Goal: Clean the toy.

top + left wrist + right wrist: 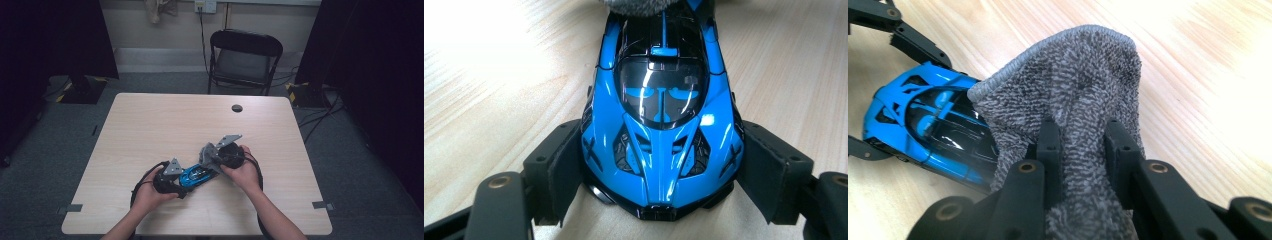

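Near edge of the table point(150, 120), centre: a blue toy car point(195, 176) rests on its wheels on the wood. The left hand-held gripper point(181, 186) clamps the car across its nose, one black pad point(566, 167) pressed to each flank. The right hand-held gripper point(210, 159), just right of the car, is clenched on a bunched grey cloth point(1073, 115); the fold of the cloth lies on the car's rear deck, seen at the far end of the car in the left gripper view. A black folding chair point(245, 60) stands beyond the far edge of the table.
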Available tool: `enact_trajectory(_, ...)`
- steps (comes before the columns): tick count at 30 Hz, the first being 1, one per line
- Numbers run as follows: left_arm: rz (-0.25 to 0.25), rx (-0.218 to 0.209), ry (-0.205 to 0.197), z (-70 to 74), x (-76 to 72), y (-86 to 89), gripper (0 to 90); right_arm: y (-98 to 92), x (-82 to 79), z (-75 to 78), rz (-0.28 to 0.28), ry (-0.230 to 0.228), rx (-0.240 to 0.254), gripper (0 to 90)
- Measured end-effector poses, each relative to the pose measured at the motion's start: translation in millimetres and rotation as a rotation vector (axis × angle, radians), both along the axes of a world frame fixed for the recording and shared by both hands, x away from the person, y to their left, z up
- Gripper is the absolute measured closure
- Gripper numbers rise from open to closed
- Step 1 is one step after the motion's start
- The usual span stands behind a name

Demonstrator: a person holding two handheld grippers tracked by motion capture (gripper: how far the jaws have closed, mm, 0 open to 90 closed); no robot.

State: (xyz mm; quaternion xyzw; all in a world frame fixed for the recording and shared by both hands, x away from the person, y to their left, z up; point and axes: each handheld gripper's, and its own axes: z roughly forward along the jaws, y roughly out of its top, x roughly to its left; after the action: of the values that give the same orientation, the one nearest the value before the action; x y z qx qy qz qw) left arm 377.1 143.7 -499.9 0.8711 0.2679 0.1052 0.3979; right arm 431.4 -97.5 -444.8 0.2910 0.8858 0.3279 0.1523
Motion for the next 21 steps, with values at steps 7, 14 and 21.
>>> enact_trajectory(7, 0.0, 0.0, 0.0, 0.0, 0.0, 0.0, 24.4, -8.7, 3.5, 0.8, -0.031, 0.001, -0.008, 74.0)
enact_trajectory(14, -0.001, 0.0, 0.0, 0.1, 0.1, 0.0, 24.4, -16.8, 5.1, 1.9, -0.06, -0.006, -0.02, 74.0)
enact_trajectory(21, 0.0, 0.0, 0.0, 0.0, 0.1, 0.0, 24.4, -19.4, 1.5, 11.8, -0.055, -0.019, 0.027, 74.0)
